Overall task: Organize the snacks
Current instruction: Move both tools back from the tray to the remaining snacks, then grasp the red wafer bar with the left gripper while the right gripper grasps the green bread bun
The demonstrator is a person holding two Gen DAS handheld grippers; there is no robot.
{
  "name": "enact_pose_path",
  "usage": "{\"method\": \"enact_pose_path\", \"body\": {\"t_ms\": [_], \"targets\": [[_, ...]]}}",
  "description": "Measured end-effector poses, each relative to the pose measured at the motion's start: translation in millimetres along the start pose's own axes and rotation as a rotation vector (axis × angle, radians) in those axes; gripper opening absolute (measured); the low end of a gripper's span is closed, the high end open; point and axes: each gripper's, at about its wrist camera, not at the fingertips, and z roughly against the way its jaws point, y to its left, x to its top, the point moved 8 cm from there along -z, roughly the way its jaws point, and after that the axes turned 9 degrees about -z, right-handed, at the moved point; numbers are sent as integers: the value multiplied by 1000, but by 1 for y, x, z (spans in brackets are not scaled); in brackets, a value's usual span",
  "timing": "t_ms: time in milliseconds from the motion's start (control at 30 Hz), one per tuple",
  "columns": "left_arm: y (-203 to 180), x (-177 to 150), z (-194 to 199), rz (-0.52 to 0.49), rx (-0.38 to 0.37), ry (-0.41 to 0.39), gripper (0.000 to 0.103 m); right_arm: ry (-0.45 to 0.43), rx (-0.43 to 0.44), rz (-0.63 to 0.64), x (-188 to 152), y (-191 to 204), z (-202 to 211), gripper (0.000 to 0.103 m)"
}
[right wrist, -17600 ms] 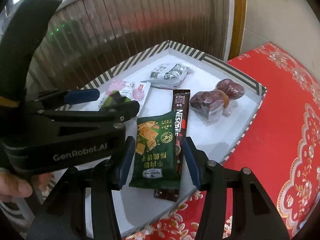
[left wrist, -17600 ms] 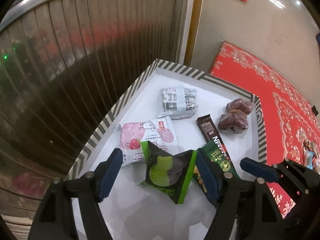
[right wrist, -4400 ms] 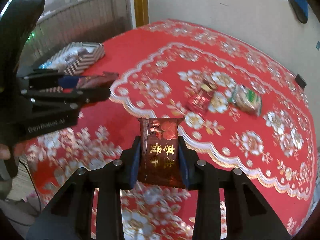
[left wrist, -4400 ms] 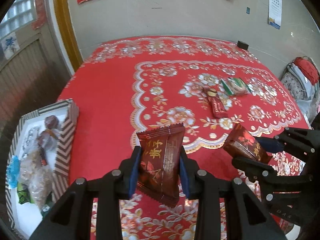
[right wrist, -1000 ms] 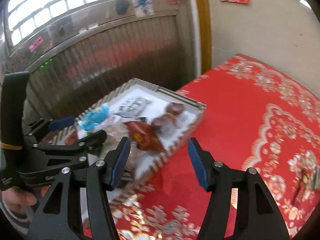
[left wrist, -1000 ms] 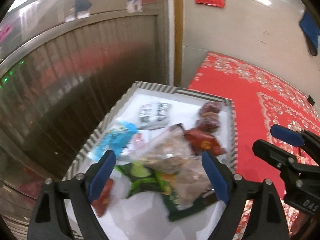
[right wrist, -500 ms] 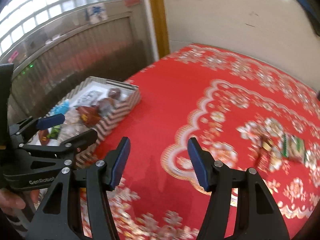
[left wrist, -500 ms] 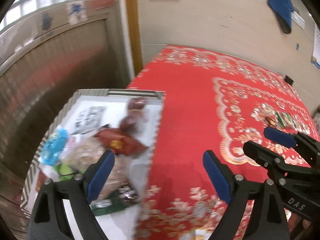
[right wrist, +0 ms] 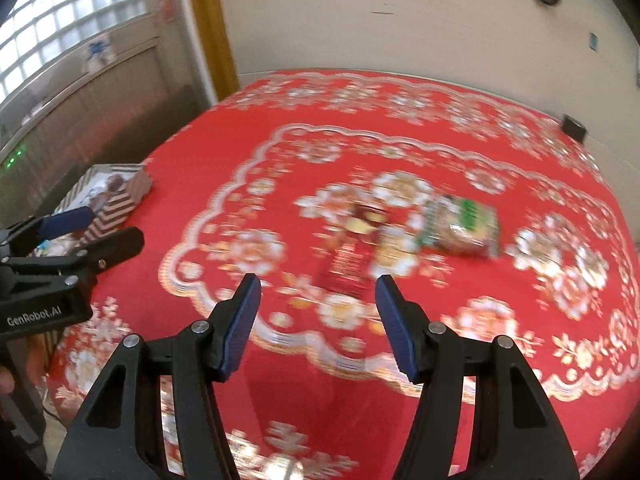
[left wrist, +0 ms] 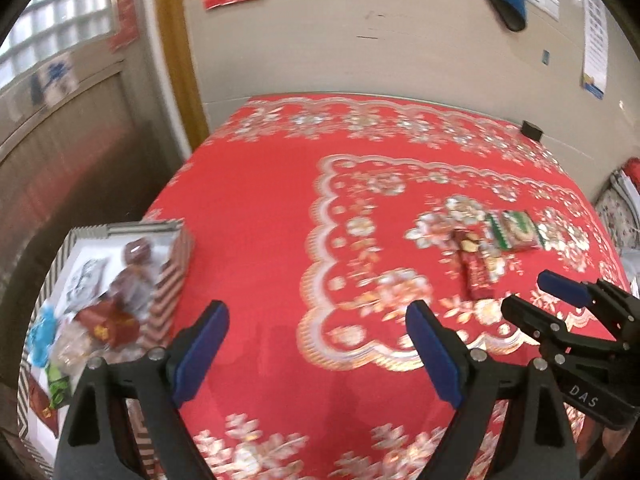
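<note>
Snacks (right wrist: 460, 226) on tablecloth (right wrist: 280, 160), both jaws empty

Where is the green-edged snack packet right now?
In both wrist views, the green-edged snack packet lies on the red tablecloth, just right of the red stick packet.

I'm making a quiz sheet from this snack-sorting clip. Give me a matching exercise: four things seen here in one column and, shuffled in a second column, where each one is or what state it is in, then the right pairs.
Things
1. striped box
2. green snack packet
3. red snack stick
4. right gripper

Places or states
A. lies on the red tablecloth, just left of the green packet
B. at the table's left edge, full of snacks
C. open, nothing between its fingers
D. lies on the tablecloth, the rightmost snack

Pairs: 1-B, 2-D, 3-A, 4-C
</note>
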Motion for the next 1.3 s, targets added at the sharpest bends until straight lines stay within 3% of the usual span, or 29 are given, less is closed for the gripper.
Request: {"method": "enact_pose_path", "body": {"t_ms": [400, 1000, 1067, 1133, 1300], "targets": [[-75, 30, -33, -70, -77, 36, 91, -3, -82, -81, 13, -79, 9, 60], [-132, 44, -87, -88, -191, 134, 90, -3, -84, -136, 23, -115, 2, 60], [-137, 44, -93, -93, -214, 144, 76, -8, -76, -157, 31, -118, -2, 60], [-138, 46, -96, -112, -197, 139, 54, -7, -60, -188, 38, -119, -8, 60], [-133, 47, -97, -139, -186, 137, 29, 8, -45, -236, 51, -118, -24, 63]]}}
